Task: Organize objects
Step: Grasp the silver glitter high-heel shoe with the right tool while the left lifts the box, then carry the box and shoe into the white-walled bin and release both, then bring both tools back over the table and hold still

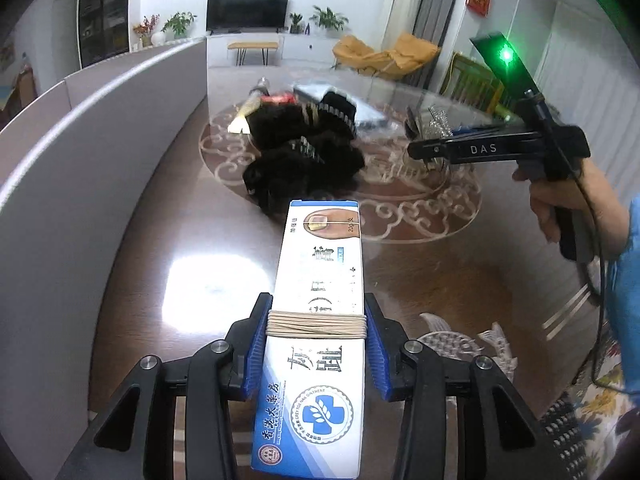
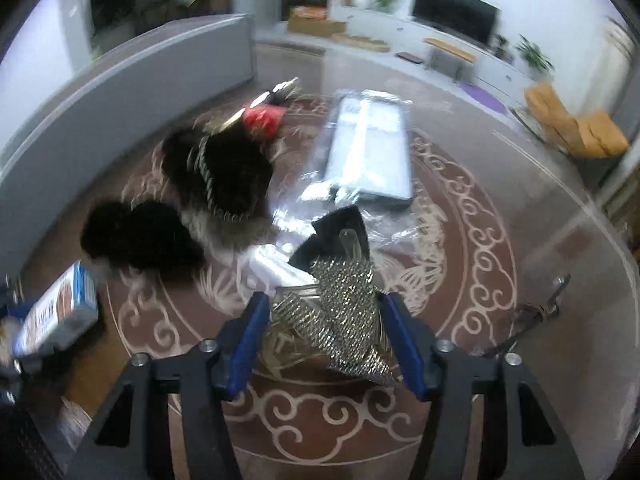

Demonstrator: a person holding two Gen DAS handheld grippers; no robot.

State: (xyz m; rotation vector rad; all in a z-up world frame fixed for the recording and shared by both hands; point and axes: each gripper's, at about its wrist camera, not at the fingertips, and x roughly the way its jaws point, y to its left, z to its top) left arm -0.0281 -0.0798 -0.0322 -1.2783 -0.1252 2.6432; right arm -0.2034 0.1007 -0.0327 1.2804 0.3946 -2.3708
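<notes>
My left gripper (image 1: 318,322) is shut on a white and blue ointment box (image 1: 320,300) wound with a rubber band, held above the glass table. The box also shows at the left of the right wrist view (image 2: 56,312). My right gripper (image 2: 324,320) is shut on a silver studded pointed shoe (image 2: 344,312) with a black inside. In the left wrist view the right gripper (image 1: 416,148) hovers at the right over the table, with the shoe (image 1: 430,124) blurred at its tip. Black furry hair pieces (image 1: 304,144) with combs lie on the table centre, and show in the right wrist view (image 2: 224,176).
A grey flat package in clear plastic (image 2: 368,148) lies beyond the shoe. A red item (image 2: 264,120) and a pale-handled tool (image 1: 250,108) lie behind the hair pieces. A grey partition (image 1: 80,128) runs along the left. A glass fish ornament (image 1: 452,344) sits near my left gripper.
</notes>
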